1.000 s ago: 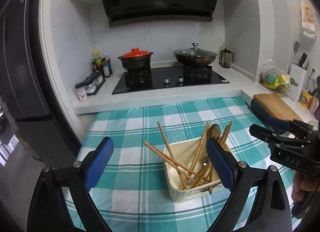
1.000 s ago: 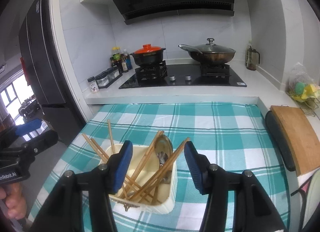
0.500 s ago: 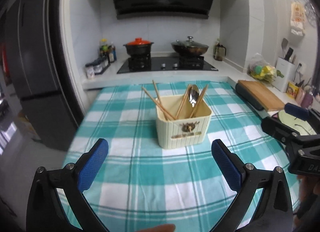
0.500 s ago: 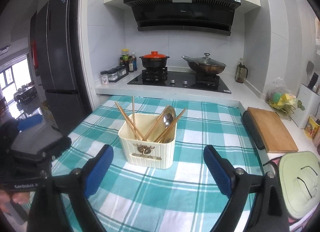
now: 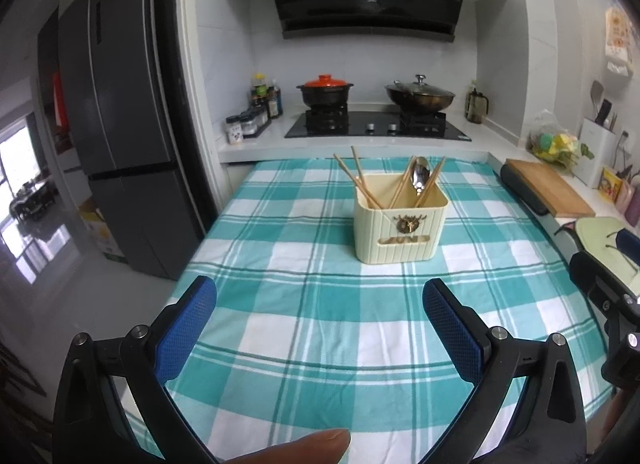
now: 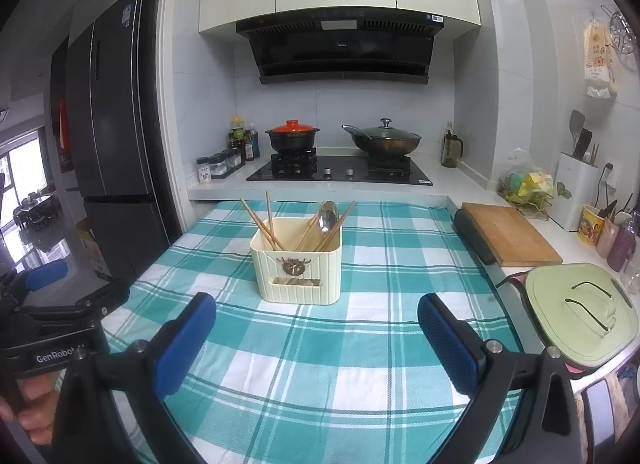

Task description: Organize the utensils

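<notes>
A cream utensil holder [image 5: 400, 224] [image 6: 298, 272] stands upright on the teal checked tablecloth [image 5: 280, 304]. Several wooden chopsticks [image 5: 360, 180] [image 6: 264, 220] and a metal spoon [image 5: 420, 176] [image 6: 329, 216] lean inside it. My left gripper [image 5: 318, 288] hovers open over the cloth, well short of the holder, with nothing between its blue pads. My right gripper [image 6: 316, 300] is also back from the holder; its jaws are opening and hold nothing. Each gripper shows at the edge of the other's view: the right gripper [image 5: 600, 292] at the right edge, the left gripper [image 6: 60, 304] at the left edge.
A wooden cutting board [image 6: 508, 232] and a pale green lid [image 6: 580, 312] lie on the counter to the right. Behind the table a stove [image 6: 340, 172] carries two pots. A dark fridge [image 5: 120, 144] stands at the left. A fingertip [image 5: 300, 444] shows at the bottom.
Both grippers pulled back from the holder, which now looks smaller and farther. The right jaws spread from partly closed over the holder to wide. The utensils stay in the holder.
</notes>
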{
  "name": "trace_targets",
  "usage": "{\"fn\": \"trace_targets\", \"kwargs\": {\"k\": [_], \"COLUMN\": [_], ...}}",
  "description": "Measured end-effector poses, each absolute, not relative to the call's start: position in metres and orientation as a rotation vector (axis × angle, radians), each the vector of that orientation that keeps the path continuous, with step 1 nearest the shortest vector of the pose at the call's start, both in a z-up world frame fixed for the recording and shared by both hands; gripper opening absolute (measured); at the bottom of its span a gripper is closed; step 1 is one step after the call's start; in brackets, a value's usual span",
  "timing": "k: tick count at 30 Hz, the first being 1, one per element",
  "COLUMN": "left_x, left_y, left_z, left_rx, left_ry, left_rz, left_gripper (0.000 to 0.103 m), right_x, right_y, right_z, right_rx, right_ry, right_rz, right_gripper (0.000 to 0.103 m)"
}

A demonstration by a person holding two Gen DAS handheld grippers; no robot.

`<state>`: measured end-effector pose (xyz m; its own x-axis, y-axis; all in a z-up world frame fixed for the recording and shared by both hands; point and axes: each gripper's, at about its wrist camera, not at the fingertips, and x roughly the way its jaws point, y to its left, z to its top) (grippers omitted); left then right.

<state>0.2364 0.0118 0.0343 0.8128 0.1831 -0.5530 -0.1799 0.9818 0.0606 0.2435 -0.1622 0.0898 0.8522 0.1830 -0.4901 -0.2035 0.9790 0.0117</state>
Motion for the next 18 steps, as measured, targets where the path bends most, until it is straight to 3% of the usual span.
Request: {"fn": "trace_targets", "kwargs": {"k": [18], "left_x": [0.226], "left_y": [0.004], "left_z": [0.047], "left_rx": [0.02], "left_ry": [0.572], "left_rz": [0.182], "left_gripper": [0.103], "right_x": [0.224], "right_y": [-0.162], "right_z": [0.1], "right_rx": [-0.06], "right_ry": [0.468], "right_rz": [0.204], "right_gripper": [0.103]}}
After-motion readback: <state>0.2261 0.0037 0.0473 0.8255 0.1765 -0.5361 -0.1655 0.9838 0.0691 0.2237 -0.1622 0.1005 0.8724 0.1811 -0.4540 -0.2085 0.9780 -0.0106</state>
